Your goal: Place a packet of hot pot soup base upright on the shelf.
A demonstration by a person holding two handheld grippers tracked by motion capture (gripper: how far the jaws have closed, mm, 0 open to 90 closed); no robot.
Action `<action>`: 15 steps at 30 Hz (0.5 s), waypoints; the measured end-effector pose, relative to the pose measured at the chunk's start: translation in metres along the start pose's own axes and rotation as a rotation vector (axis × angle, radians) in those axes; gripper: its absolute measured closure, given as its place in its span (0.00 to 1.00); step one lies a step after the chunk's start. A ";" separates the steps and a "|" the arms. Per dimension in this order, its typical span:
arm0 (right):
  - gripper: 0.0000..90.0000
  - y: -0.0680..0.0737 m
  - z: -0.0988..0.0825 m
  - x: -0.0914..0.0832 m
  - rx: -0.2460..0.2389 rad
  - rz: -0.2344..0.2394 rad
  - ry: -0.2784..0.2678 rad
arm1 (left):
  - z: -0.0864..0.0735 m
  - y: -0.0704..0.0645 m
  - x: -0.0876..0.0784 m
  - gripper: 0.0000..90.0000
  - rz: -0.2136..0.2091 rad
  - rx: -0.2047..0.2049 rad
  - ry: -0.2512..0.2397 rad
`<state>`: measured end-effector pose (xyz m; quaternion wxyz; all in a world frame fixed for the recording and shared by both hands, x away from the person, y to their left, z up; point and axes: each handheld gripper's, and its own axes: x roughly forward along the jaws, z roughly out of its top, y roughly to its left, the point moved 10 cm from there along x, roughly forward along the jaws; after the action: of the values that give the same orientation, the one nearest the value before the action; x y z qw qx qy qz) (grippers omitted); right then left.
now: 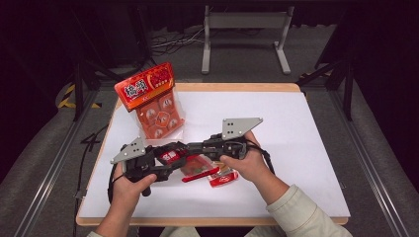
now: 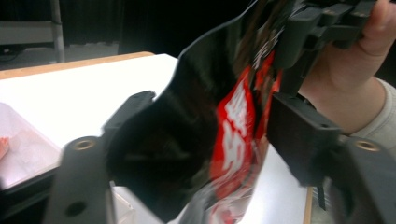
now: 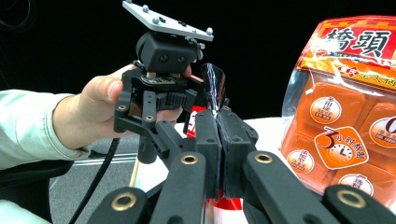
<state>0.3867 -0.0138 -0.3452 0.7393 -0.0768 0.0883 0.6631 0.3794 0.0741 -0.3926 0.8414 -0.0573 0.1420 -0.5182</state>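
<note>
We saw R gripper (image 3: 218,140) clamped on red sachet (image 2: 236,135) edge, L gripper (image 2: 210,140) jaws open around it, sachet upright btwn them.

Bright light from overhead is washing the white worktop (image 1: 296,148) while the room behind is sinking into black. In the left gripper view the red packet (image 2: 238,135) is blurring badly, perhaps from closeness. Glare is glinting off the orange bag (image 3: 345,116); shadows are staying faint.
</note>
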 end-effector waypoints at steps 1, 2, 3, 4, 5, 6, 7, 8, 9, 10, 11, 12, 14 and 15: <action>0.98 0.000 -0.001 0.000 -0.001 0.001 0.005 | 0.000 -0.001 -0.001 0.42 -0.007 0.001 -0.001; 0.98 0.001 -0.001 0.001 -0.002 0.001 0.008 | 0.001 -0.001 -0.001 0.43 -0.013 0.004 -0.008; 0.98 0.001 -0.001 0.000 -0.003 0.001 0.005 | 0.001 -0.001 -0.003 0.46 -0.021 0.003 -0.008; 0.98 0.001 -0.001 0.000 -0.002 0.000 0.003 | 0.001 -0.002 -0.004 0.52 -0.044 -0.012 -0.012; 0.98 0.001 -0.001 0.000 -0.002 0.000 0.003 | 0.001 -0.002 -0.004 0.55 -0.044 -0.012 -0.012; 0.98 0.001 -0.001 0.000 -0.002 -0.003 0.000 | 0.001 -0.002 -0.005 0.59 -0.057 -0.013 -0.009; 0.98 0.001 -0.001 0.000 -0.002 -0.003 0.000 | 0.001 -0.002 -0.005 0.62 -0.057 -0.013 -0.009; 0.98 0.001 -0.001 0.000 -0.002 -0.004 -0.002 | 0.001 -0.003 -0.006 0.62 -0.055 -0.006 -0.006; 0.98 0.000 -0.001 0.000 -0.002 -0.008 -0.003 | 0.001 -0.004 -0.006 0.69 -0.062 -0.001 -0.006; 0.98 -0.001 -0.001 0.000 -0.002 -0.012 -0.002 | 0.001 -0.005 -0.007 0.74 -0.069 0.004 -0.003; 0.98 -0.001 -0.001 0.000 0.000 -0.011 -0.004 | 0.002 -0.006 -0.008 0.77 -0.077 0.008 0.001; 0.98 0.000 -0.001 0.000 0.003 -0.009 -0.005 | 0.002 -0.007 -0.008 0.79 -0.088 0.009 0.002; 0.98 0.000 -0.001 -0.001 -0.003 -0.015 -0.005 | 0.004 -0.009 -0.009 0.83 -0.107 0.011 0.006; 0.98 0.001 -0.001 -0.002 -0.006 -0.019 -0.004 | 0.004 -0.011 -0.009 0.85 -0.118 0.015 0.010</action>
<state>0.3859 -0.0156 -0.3454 0.7455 -0.0787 0.0842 0.6565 0.3672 0.0773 -0.3842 0.8092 -0.0568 0.1388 -0.5681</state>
